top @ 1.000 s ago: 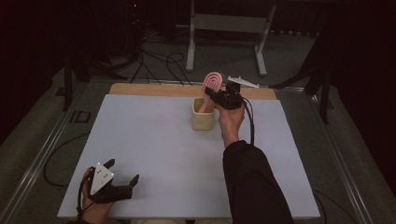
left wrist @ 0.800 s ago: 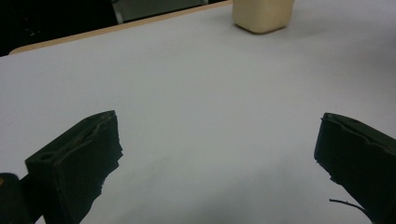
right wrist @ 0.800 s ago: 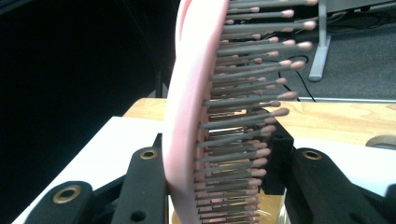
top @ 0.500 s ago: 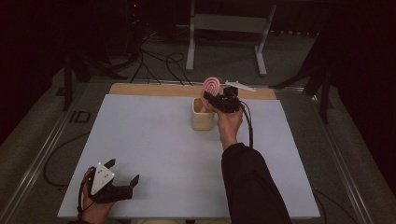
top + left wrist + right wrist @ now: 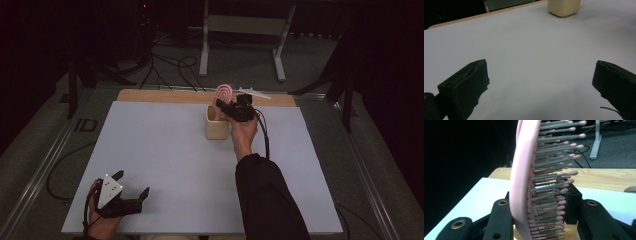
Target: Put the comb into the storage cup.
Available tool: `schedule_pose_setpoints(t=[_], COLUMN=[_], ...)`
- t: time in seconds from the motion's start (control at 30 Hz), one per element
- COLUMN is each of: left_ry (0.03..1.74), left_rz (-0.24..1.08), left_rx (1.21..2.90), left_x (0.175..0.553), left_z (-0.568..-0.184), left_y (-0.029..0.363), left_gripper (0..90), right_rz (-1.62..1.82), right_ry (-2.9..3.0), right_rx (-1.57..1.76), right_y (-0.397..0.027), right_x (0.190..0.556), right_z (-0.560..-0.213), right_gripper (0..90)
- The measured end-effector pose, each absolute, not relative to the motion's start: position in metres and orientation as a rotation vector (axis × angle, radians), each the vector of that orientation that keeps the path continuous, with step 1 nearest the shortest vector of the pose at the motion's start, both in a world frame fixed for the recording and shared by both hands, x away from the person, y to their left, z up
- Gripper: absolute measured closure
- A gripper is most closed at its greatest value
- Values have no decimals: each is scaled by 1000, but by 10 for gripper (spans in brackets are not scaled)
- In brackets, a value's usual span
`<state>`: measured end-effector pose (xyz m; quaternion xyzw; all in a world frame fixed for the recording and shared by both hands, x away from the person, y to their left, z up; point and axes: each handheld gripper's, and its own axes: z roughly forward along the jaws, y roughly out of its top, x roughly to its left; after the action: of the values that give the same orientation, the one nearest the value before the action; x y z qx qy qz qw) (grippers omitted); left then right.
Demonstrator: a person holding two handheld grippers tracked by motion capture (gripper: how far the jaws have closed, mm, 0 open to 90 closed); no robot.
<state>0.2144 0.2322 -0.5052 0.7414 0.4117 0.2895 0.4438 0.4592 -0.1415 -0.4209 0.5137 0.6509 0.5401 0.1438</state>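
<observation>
In the high view, the right tool (image 5: 226, 106) has drawn slightly nearer the beige cup (image 5: 218, 126) than a second ago, and the pink hairbrush (image 5: 223, 94) it carries now stands more upright over the cup's far rim. The left tool (image 5: 131, 185) lies where it was, at the near left corner of the white surface (image 5: 165, 165), well apart from the cup, jaws spread and nothing between them.

In the left gripper view, that tool's two black jaws stand wide apart over bare surface; the cup (image 5: 564, 8) sits far ahead, toward the top edge.

In the right gripper view, the right tool (image 5: 537, 220) is clenched on the hairbrush (image 5: 520, 187), one jaw pressed to its pink back, the other against the bristle side. The brush rises straight up from between the jaws, bristles pointing right, and the cup's inside shows just below the grip.
</observation>
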Motion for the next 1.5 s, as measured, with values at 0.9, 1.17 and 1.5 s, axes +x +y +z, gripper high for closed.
schedule_pose_setpoints(t=[0.9, 1.17, 1.5], left_ry=[1022, 1020, 1020], left_rz=[720, 719, 720], left_rx=[1839, 1843, 1843], left_x=[214, 215, 215], left_z=[-505, -505, -505], left_y=[232, 232, 232], left_gripper=[10, 11, 11], right_rz=[1519, 1504, 1499], right_ry=[1830, 1815, 1841], right_rx=[1501, 1514, 1497], right_y=[-139, -144, -144], right_x=[464, 465, 463], right_z=[-423, -423, -423], right_gripper=[568, 528, 435])
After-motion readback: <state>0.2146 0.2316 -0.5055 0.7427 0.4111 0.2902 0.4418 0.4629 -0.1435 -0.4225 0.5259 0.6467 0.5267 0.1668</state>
